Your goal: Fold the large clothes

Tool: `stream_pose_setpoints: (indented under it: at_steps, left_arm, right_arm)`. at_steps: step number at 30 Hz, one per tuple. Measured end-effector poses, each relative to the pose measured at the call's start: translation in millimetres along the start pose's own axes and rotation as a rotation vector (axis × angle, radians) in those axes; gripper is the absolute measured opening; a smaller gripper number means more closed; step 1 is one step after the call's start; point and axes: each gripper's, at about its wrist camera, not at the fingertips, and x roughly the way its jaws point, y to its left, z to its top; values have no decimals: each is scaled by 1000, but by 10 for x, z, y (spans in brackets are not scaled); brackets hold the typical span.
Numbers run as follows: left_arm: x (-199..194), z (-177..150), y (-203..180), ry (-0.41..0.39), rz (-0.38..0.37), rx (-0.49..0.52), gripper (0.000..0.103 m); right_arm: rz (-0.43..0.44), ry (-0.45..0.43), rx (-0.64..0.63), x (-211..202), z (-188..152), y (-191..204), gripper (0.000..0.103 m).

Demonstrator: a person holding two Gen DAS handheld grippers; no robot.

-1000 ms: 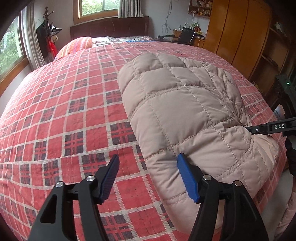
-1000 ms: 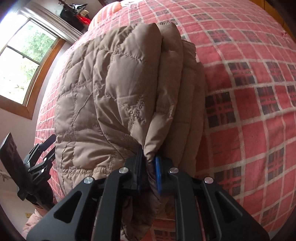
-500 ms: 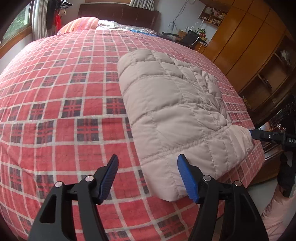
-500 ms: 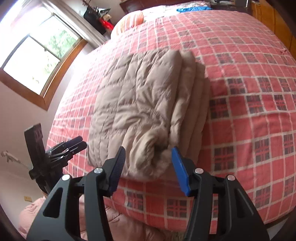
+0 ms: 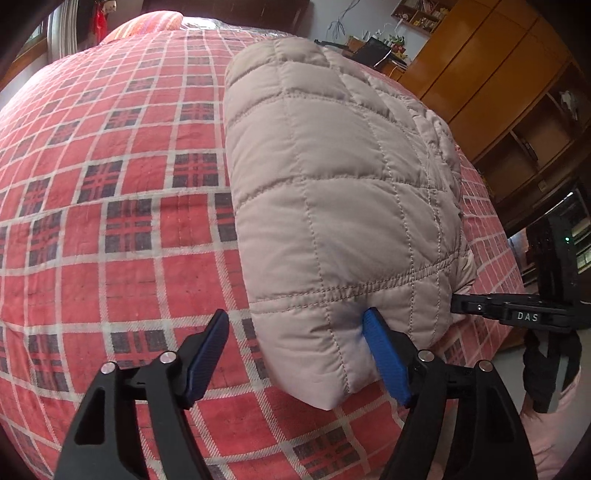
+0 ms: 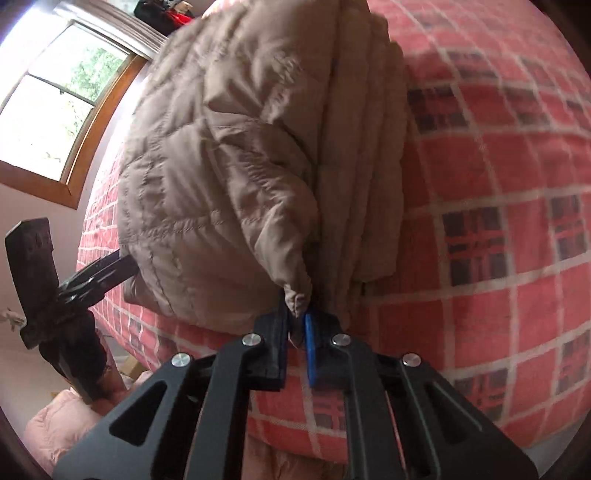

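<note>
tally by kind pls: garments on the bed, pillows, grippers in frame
Quilted beige jacket, folded, on the red plaid bedspread: 1
Pillow at the headboard end: 1
Grippers: 2, left gripper open against the jacket, right gripper shut on its corner
Total: 4

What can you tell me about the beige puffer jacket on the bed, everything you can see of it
The puffer jacket is beige, quilted in stitched squares, padded and matte like nylon. It is folded into a thick stack of layers and lies on the red plaid bedspread near the bed's edge. The right gripper is shut on a corner of it, pinching a small tuft of fabric. The left gripper is open around the opposite near corner, one blue finger pressing into the padding.
</note>
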Motion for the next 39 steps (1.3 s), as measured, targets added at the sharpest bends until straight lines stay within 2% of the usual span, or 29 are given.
stream_pose_setpoints:
  at_steps: [2,7,9,12,13,14,18,20,23,25,27,31,32,33,34,35,38,39]
  left_arm:
    - [-27,7,21,-9,-18,3,77]
    - [-129,128,181,-43,-61,-5,76]
    - [-52,176,250,-12,-123,-8,76]
    - [131,196,328,81,-265,-45,76]
    - [195,195,342,111,-321,-59,72]
    - [225,184,340,116,-333,-65,67]
    - [154,139,354,88,-340,-76,47]
    - [173,118,422,94,-350,-91,45]
    - [217,101,467,98,-350,-82,45]
    - [200,100,413,86,-320,-52,45]
    - [165,113,363,84,-304,-37,49]
    - [114,213,347,97,-320,-36,55]
    - [99,264,350,99,-326,-38,56]
    - [76,306,358,97,-332,-42,57]
    - [56,347,368,89,-336,-47,58]
    - [27,390,391,77,-338,-56,59]
    - [-40,536,437,27,-327,-62,64]
    - [-46,603,453,14,-325,-62,65]
  right_arm:
    - [24,-6,-2,-36,8,-24,7]
    - [21,-17,-17,-90,-30,-40,7]
    - [32,-15,-8,-102,-31,-62,7]
    - [33,-13,-5,-101,-58,-40,7]
    - [30,-13,-7,-85,-61,-67,7]
    - [22,-14,-9,-63,-20,-88,7]
    - [13,-16,-17,-115,-9,-33,7]
    - [4,-14,-26,-75,-32,-4,7]
    - [-25,-13,-33,17,-47,42,7]
    - [-18,-3,-21,22,-22,27,7]
    - [-16,0,-31,-5,-8,40,7]
    - [-6,-24,-46,-217,15,81,12]
    - [-3,-39,-51,-283,13,100,19]
    - [3,-64,-56,-388,31,122,37]
    - [3,-84,-60,-465,44,140,46]
    - [-7,-120,-65,-565,80,161,65]
    - [-24,-178,-66,-735,233,175,68]
    - [-12,-180,-60,-746,289,164,73]
